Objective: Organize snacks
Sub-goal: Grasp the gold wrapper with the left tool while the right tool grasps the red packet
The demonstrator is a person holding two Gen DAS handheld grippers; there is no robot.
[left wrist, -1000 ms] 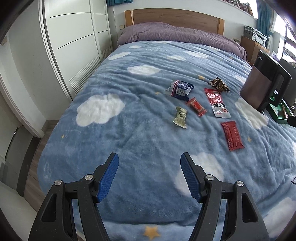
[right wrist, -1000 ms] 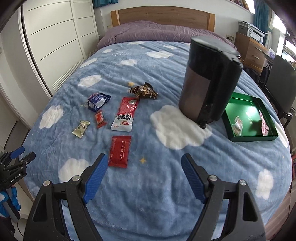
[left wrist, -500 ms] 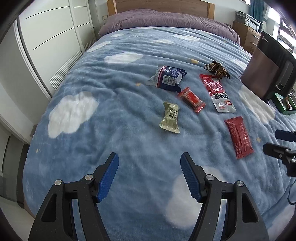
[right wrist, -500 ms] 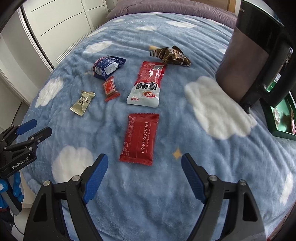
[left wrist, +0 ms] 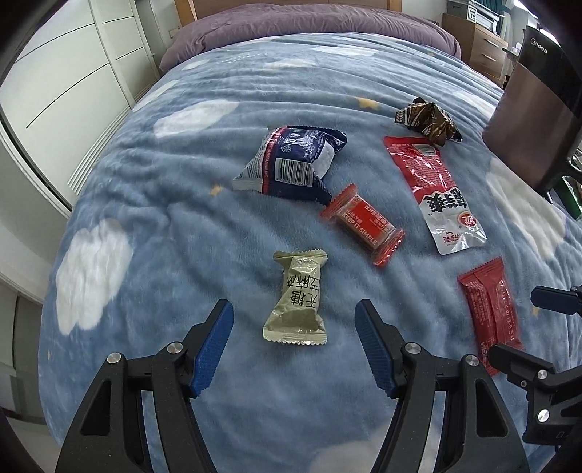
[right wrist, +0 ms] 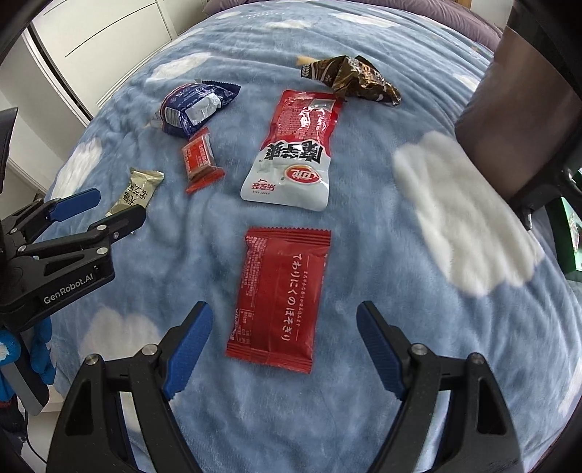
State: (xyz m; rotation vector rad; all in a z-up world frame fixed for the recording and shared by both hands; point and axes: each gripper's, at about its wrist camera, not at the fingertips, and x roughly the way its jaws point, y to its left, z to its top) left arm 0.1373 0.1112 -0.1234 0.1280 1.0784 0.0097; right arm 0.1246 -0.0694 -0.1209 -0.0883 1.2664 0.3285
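A blue blanket [left wrist: 152, 189] with white clouds covered the bed, and a purple duvet [left wrist: 309, 25] lay at its head. A white wardrobe [left wrist: 65, 83] stood along the left side. A dark appliance [left wrist: 534, 120] stood on the blanket at the right, with the edge of a green tray [right wrist: 571, 236] just beyond it.

Six snacks lay loose on the blanket, apart from one another or nearly so. The red-and-white pouch [right wrist: 294, 152] was the largest, lying near the middle. Nearer the camera lay the flat red packet [right wrist: 280, 294], directly ahead of the right gripper [right wrist: 283, 349], whose jaws were spread wide and held nothing; the packet's near edge sat between the blue pads [right wrist: 185, 345]. The navy bag [left wrist: 291, 160] lay to the left, crumpled, barcode up. The brown wrapper [right wrist: 353, 78] lay crinkled beyond the pouch's top. The small red bar [left wrist: 363, 223] lay just beside the navy bag. The olive candy [left wrist: 296, 302] lay nearest the left gripper [left wrist: 294, 349], whose jaws were also spread and empty, the candy's lower end between their tips
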